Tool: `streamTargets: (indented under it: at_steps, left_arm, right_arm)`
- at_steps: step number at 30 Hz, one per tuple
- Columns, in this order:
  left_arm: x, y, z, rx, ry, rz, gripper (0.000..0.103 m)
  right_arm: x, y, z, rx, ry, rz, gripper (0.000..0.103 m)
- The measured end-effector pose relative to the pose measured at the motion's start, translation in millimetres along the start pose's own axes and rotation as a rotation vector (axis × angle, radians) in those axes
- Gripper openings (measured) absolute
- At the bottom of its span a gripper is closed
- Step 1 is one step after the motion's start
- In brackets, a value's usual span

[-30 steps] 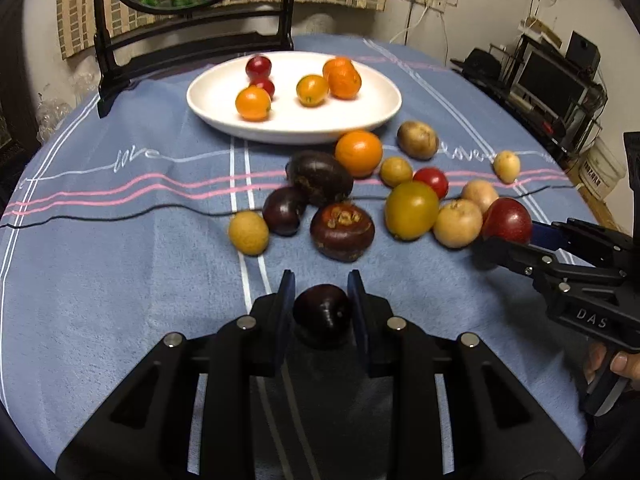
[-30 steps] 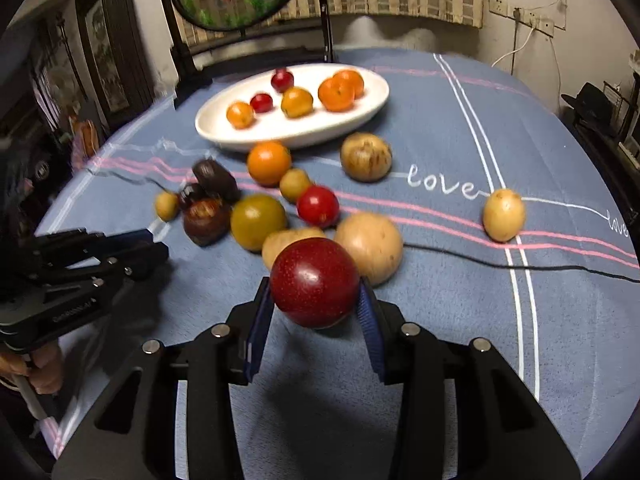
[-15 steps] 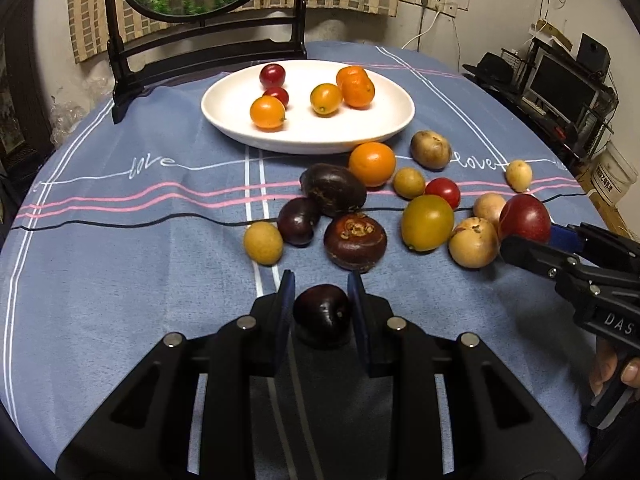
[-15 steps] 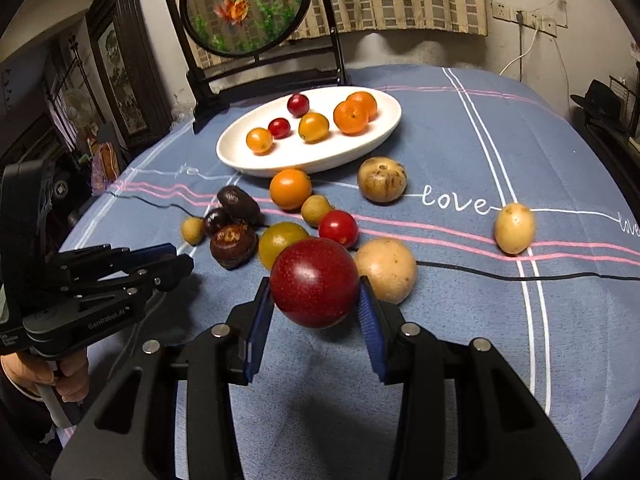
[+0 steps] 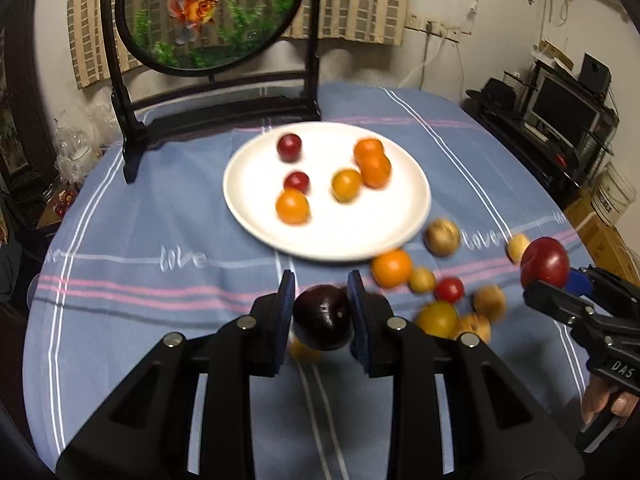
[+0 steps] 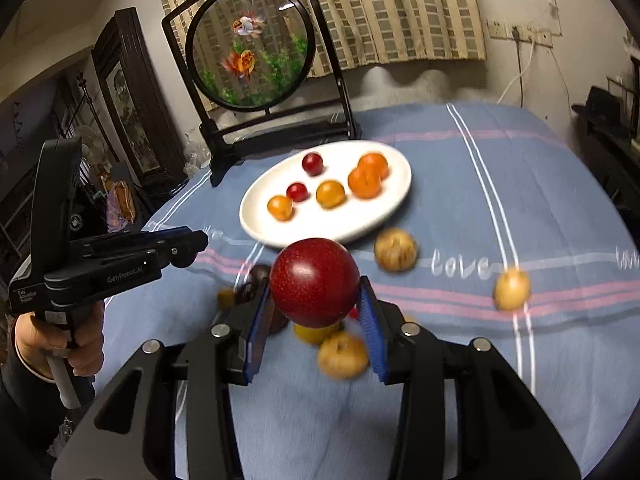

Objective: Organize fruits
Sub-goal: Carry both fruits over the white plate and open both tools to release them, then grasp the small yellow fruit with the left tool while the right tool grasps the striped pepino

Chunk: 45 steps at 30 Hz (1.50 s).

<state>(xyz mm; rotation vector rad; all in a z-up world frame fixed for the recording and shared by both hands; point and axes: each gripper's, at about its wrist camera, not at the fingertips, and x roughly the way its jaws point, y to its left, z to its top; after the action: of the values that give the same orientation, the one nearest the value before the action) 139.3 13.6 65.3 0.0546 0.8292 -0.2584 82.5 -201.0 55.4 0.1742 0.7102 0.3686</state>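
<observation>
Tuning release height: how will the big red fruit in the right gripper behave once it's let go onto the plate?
The red fruit looks round and smooth, so it will probably roll once released. The white plate seems shallow, so its rim may not stop a fast roll. It looks firm between the right gripper pads, with no visible denting, so likely stiff rather than squashy.

I count one white plate point(image 5: 256, 216) holding six fruits: two red, four orange or yellow. Two tongs each clamp one fruit. Loose fruit on the worktop point(image 5: 120, 320) is blurred; I cannot count it.
</observation>
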Motion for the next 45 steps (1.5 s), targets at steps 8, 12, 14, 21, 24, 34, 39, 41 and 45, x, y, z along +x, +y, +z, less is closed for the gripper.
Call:
streamTargets:
  at_steps: [8,12,14,21,24,34,39,41,45]
  left_arm:
    - [71,33,60,-0.120,0.036,0.061,0.028]
    - [100,40,76,-0.135,0.048,0.082,0.028]
    - [112,45,79,-0.143,0.058,0.083,0.028]
    - [137,57,84,-0.160,0.073,0.084,0.028]
    - [140,60,87,-0.180,0.051,0.090,0.058]
    - [105,54,78,-0.162,0.004,0.082,0.071]
    - [76,38,56,-0.110,-0.016,0.091,0.079]
    - [63,31,47,-0.093,-0.032,0.098,0.079]
    - [41,19,26,-0.087,-0.041,0.095,0.079]
  right_arm:
    - [74,18,76,-0.117,0.022,-0.062,0.043]
    - [125,11,97,-0.104,0.077,-0.082,0.043]
    - [149,6,105,-0.088,0.102,-0.083,0.043]
    - [192,-2,122,-0.009,0.173,-0.048,0.043]
    - [206,-5,126,0.032,0.206,-0.071,0.045]
    - [172,-20,119,0.120,0.156,-0.054,0.056]
    - [134,-29,98,0.141,0.147,-0.036,0.057]
    - [114,-32,88,0.144,0.124,-0.042,0.059]
    - [76,-36,68,0.151,0.076,-0.084,0.067]
